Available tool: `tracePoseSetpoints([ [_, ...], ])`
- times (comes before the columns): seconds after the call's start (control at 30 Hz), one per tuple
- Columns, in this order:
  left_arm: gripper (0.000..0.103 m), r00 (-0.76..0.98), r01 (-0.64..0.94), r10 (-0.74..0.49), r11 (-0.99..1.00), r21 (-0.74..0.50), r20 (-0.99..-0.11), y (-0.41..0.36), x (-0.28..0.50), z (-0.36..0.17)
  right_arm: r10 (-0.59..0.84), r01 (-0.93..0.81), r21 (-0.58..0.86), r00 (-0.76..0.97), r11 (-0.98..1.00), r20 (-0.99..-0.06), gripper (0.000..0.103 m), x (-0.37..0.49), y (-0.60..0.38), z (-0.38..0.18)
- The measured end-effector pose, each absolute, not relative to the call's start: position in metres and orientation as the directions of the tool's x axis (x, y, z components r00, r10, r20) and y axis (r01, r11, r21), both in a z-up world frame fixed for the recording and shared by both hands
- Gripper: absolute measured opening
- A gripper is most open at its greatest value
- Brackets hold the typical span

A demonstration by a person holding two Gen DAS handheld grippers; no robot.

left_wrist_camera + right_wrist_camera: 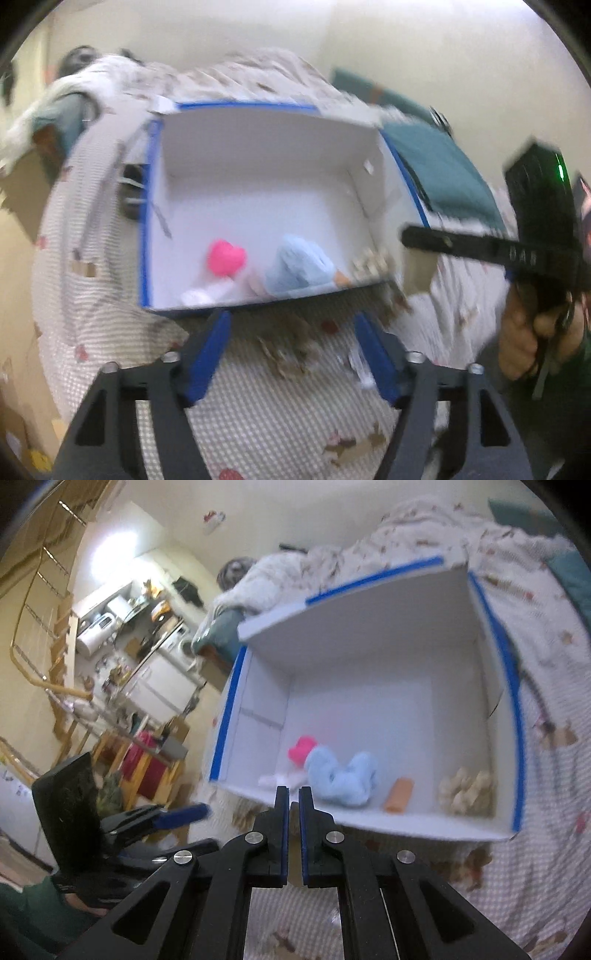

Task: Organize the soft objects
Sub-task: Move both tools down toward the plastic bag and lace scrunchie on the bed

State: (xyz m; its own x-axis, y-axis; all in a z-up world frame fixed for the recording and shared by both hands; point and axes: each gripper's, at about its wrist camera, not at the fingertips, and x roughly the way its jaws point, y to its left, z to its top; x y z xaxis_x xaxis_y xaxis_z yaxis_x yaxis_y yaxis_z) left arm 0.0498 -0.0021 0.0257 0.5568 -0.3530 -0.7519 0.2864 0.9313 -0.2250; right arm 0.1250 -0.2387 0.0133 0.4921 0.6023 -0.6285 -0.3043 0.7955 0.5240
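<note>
A white box with blue-taped rims (229,107) (515,716) lies on the bed. Inside it are a pink heart-shaped soft toy (225,257) (301,751), a light blue fluffy cloth (299,267) (341,775), a small white piece (207,293) (273,778), an orange roll (399,794) and a beige knobbly soft thing (466,788) (369,264). My left gripper (291,319) hangs just in front of the box's near wall, jaws open and empty. My right gripper (293,794) is shut with nothing in it, near the same wall. The left gripper (184,814) also shows in the right wrist view.
The bed has a checked cover with small animal prints (258,424) (517,886), a crumpled duvet (369,550) behind the box, and a teal pillow (439,173). A person's hand (524,332) holds the right gripper's handle. A cluttered kitchen area (122,627) lies beyond the bed.
</note>
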Motion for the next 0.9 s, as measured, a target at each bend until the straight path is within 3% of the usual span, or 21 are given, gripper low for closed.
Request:
tracePoseSetpoints([
  [0.17, 0.070, 0.572, 0.175, -0.299, 0.954, -0.242, -0.764, 0.013, 0.059, 0.024, 0.525, -0.213, 0.496, 0.540, 0.842, -0.658, 0.007, 0.143, -0.247, 0.011],
  [0.37, 0.070, 0.560, 0.144, -0.291, 0.956, -0.255, -0.776, 0.016, 0.063, 0.020, 0.437, -0.172, 0.415, 0.542, 0.894, -0.717, 0.007, 0.167, -0.241, 0.000],
  [0.53, 0.070, 0.551, 0.145, -0.291, 0.956, -0.253, -0.783, 0.013, 0.065, 0.016, 0.420, -0.113, 0.434, 0.549, 0.894, -0.723, 0.008, 0.171, -0.247, -0.011],
  [0.7, 0.070, 0.545, 0.149, -0.286, 0.958, -0.245, -0.788, 0.011, 0.064, 0.015, 0.395, -0.083, 0.421, 0.545, 0.903, -0.739, 0.025, 0.170, -0.248, -0.012],
  [0.73, 0.070, 0.547, 0.148, -0.284, 0.959, -0.243, -0.788, 0.011, 0.064, 0.015, 0.396, -0.076, 0.427, 0.545, 0.901, -0.739, 0.037, 0.171, -0.249, -0.012],
  [0.77, 0.070, 0.547, 0.145, -0.278, 0.960, -0.238, -0.790, 0.011, 0.064, 0.014, 0.391, -0.064, 0.428, 0.548, 0.901, -0.740, 0.058, 0.170, -0.250, -0.012],
  [0.8, 0.070, 0.545, 0.142, -0.273, 0.962, -0.234, -0.793, 0.010, 0.064, 0.013, 0.386, -0.059, 0.429, 0.559, 0.901, -0.734, 0.066, 0.169, -0.252, -0.011],
  [0.9, 0.070, 0.542, 0.131, -0.262, 0.965, -0.228, -0.798, 0.012, 0.064, 0.010, 0.392, -0.076, 0.431, 0.578, 0.899, -0.716, 0.068, 0.165, -0.252, -0.006],
])
